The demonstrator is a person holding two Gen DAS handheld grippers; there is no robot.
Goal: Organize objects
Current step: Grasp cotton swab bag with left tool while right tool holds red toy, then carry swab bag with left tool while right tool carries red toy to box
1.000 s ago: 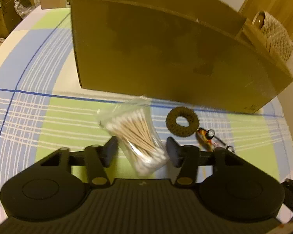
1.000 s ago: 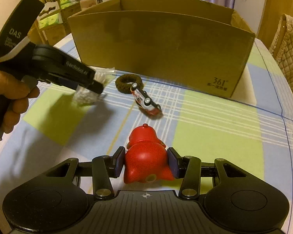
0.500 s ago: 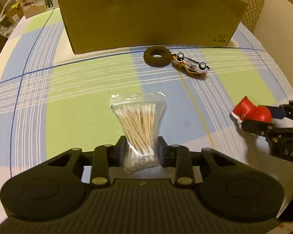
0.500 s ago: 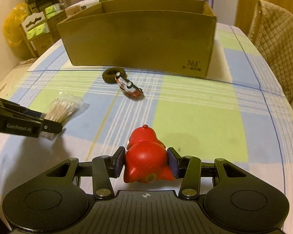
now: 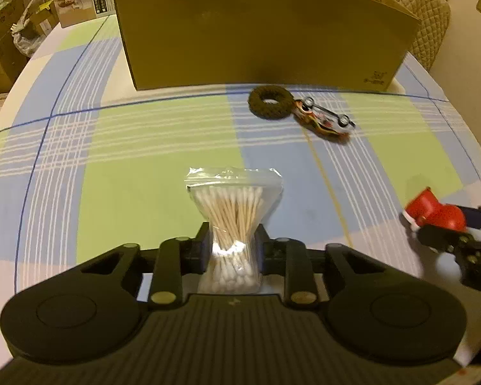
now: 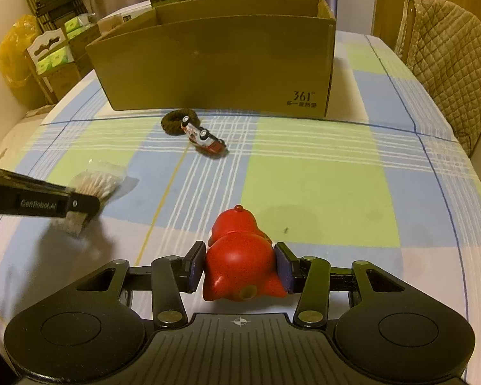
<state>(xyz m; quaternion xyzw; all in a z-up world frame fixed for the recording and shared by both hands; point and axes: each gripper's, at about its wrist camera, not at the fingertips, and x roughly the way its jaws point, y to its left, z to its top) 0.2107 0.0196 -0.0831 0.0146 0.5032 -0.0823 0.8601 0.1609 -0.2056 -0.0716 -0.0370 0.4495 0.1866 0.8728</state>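
Left gripper [image 5: 233, 240]: jaws just closed in, now pinching the swab bag [image 5: 233, 221] at its waist, low over the cloth [image 5: 128, 192]. Right gripper [image 6: 239, 264]: half open, clamped on the red toy [image 6: 240, 263]. Near the box [image 6: 215, 64]: ring [image 5: 270, 106] touching toy car [image 5: 324, 120].

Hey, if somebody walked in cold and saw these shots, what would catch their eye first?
Probably the bright red toy figure clamped in the right tool near the table's front edge. Next, the bag of cotton swabs pinched at its waist by the left tool, whose jaws have just been closing. Behind both stands a big open cardboard box, with a dark ring and an overturned toy car before it.
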